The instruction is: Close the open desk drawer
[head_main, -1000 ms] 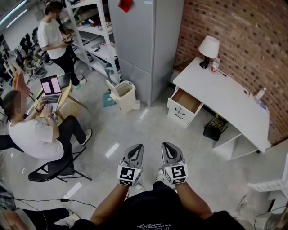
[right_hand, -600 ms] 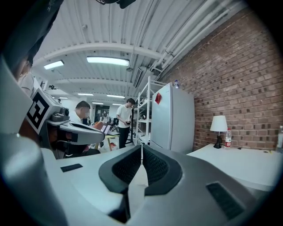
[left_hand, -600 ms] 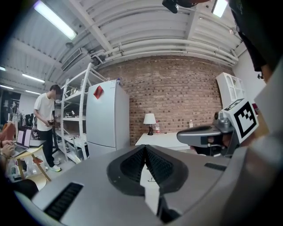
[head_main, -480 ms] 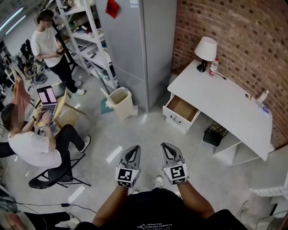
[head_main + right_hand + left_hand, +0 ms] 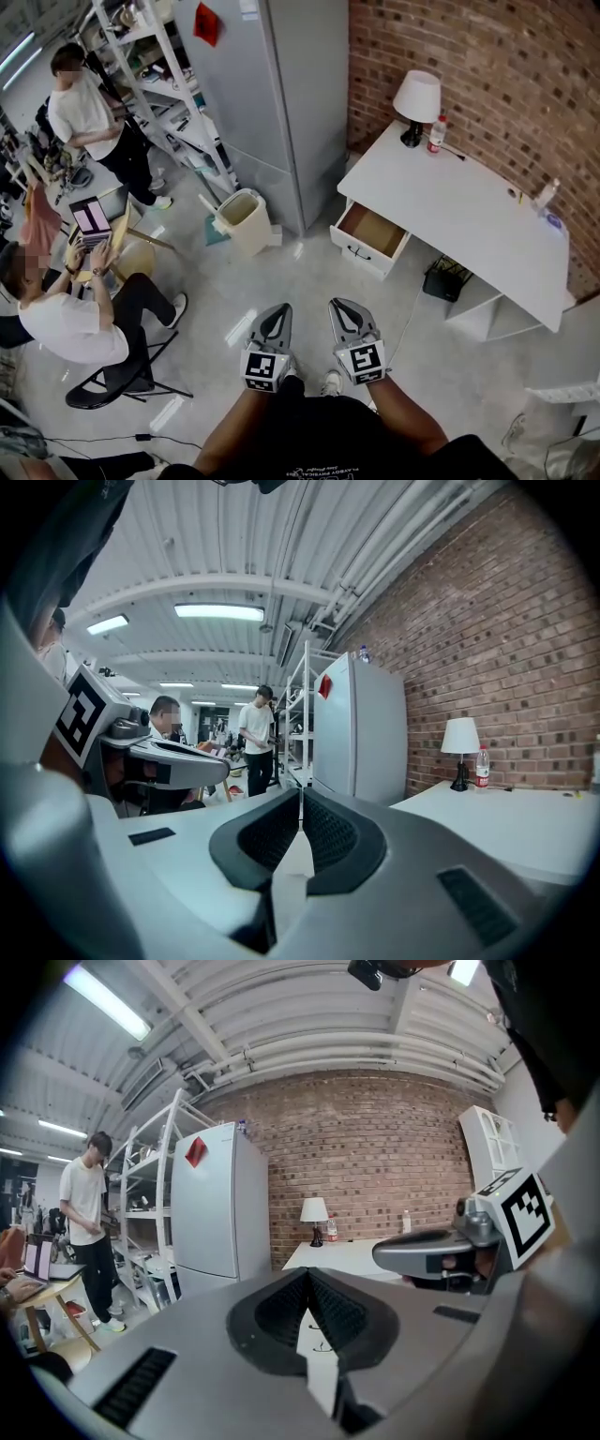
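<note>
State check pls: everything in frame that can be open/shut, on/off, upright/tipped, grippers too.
drawer: open, pulled out of the desk, looks empty
left gripper: shut, empty
right gripper: shut, empty
fridge: doors shut
bin: top open
laptop: open, screen lit
lamp: upright; lit or not, can't tell
bottle: upright, capped

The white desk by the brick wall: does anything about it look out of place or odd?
Only the drawer: it stands pulled out from under the desk at the lamp end, showing its brown inside. The lamp and the bottle beside it stand upright; nothing looks spilled or broken.
</note>
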`<state>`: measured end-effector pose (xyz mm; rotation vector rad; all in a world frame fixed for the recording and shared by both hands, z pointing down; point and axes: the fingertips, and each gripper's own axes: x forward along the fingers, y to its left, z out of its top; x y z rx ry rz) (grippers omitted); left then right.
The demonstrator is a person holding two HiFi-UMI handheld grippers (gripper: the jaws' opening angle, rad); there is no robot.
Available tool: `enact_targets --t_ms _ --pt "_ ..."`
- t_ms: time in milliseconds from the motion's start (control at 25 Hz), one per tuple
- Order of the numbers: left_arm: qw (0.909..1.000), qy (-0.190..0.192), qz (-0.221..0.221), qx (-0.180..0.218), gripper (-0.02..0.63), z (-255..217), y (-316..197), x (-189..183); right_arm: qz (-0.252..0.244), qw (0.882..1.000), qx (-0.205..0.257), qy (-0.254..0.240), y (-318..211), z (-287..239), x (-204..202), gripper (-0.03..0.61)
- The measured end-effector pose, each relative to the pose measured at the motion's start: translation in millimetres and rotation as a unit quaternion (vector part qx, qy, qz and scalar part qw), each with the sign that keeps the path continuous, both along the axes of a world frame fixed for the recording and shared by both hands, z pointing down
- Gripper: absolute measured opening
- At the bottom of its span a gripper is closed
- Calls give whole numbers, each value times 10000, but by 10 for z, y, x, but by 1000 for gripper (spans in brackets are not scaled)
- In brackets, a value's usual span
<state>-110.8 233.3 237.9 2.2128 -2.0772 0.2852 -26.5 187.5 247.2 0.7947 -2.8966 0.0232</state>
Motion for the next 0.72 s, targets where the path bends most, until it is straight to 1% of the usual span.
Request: enact_targets --t_ms 120,200,320,400,520,720 --pt "10000 -48 26 17 8 15 -121 -49 121 9999 -39 -64 -129 17 -30 31" --pt "10000 -86 -31 28 8 41 -223 -135 202 9997 -31 -111 -234 -1 -85 29" --pt "9999 -74 -99 74 8 83 -457 -290 233 9997 51 -36 -448 -4 -224 31" --pt "10000 -6 2 88 8 122 -614 -350 288 9996 52 0 -573 15 -302 31" --pt "9997 114 224 73 8 183 -852 -413 409 9991 -85 106 -733 109 -388 29" --pt "9981 241 529 -197 8 351 -1289 -574 701 9973 -150 147 -1083 214 -555 31"
